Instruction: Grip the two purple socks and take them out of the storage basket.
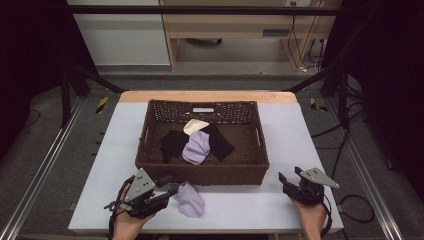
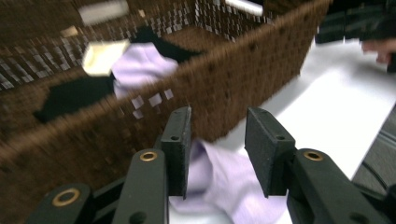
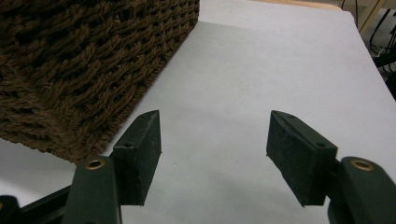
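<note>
- On the near strip of the table (image 1: 260, 200), in front of the basket, lies a lilac cloth (image 1: 190, 199): soft, thin fabric, crumpled into a loose lump with rounded folds.
- Basket (image 1: 200, 172): dark brown woven wicker, rectangular, coarse plaited walls, slot handles cut in the end walls. Inside it: a second lilac piece (image 1: 196, 147), black cloths (image 1: 173, 142) spread flat either side of it, and a cream piece (image 1: 195, 126) toward the far wall.
- Left gripper (image 1: 170, 192): black flat rectangular jaw pads, grey three-cornered plate on top, held in the person's left hand. Jaws stand partly apart. In the left gripper view the lilac cloth (image 2: 229, 179) lies on the table between and below the pads; one pad sits close against a fold, the other is clear of the fabric. No pinch on the cloth.
- Right gripper (image 1: 290, 178): held low at the basket's near right corner, jaws parted, bare table between the pads (image 3: 140, 154).
- Surface: pale grey-white matte tabletop with a light wood edge at the far side.
- Room: grey floor, metal rails along both sides, black frame bars, dark drapes, light wooden furniture and cables at the back.
</note>
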Tool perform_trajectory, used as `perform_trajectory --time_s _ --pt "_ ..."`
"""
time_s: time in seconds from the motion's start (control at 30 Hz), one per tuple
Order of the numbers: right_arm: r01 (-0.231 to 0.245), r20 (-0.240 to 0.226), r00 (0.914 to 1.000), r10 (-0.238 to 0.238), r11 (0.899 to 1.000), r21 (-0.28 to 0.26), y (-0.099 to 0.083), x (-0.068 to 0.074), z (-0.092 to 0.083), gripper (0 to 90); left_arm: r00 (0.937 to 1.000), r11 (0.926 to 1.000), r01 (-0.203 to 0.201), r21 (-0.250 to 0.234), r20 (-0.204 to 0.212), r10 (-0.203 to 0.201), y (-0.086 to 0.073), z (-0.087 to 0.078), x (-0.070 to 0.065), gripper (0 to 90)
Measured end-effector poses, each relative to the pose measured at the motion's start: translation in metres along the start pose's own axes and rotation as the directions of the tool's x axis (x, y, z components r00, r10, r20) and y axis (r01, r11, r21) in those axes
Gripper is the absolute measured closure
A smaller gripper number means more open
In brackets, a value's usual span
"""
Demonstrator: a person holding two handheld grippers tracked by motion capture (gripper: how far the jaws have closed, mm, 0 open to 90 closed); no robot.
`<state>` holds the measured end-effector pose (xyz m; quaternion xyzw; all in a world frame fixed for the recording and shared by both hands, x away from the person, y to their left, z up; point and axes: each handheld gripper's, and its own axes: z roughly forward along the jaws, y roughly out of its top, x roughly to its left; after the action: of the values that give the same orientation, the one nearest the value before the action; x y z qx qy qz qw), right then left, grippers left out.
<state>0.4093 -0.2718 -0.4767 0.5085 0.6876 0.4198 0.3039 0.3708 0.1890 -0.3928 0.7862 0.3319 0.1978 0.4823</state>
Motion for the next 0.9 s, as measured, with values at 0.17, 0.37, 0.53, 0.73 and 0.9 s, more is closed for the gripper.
perform_trajectory --time_s 0.17,0.37,0.53,0.73,0.9 --pt "0.003 0.003 1.0000 -0.003 1.000 -0.001 0.001 -0.001 0.001 35.5 0.9998 0.9994 -0.009 -0.034 -0.020 0.008 0.023 0.000 0.007 57.8" --pt "0.000 0.005 1.0000 0.000 1.000 -0.007 0.002 -0.001 0.000 34.8 0.9991 0.9982 -0.003 -0.061 -0.043 0.001 0.052 0.008 0.020 56.8" --pt "0.003 0.009 1.0000 -0.003 1.000 -0.014 0.002 -0.003 0.000 34.8 0.9983 0.9972 0.009 -0.074 -0.057 -0.013 0.072 0.020 0.034 56.8" --pt "0.003 0.009 1.0000 -0.003 1.000 -0.013 0.003 -0.003 0.001 34.8 0.9952 0.9975 0.022 -0.066 -0.093 -0.028 0.094 0.038 0.047 54.7" --pt "0.012 0.014 0.9998 -0.012 1.000 -0.015 0.003 -0.003 0.001 35.0 0.9903 0.9985 0.016 -0.052 -0.137 -0.023 0.108 0.055 0.058 52.6"
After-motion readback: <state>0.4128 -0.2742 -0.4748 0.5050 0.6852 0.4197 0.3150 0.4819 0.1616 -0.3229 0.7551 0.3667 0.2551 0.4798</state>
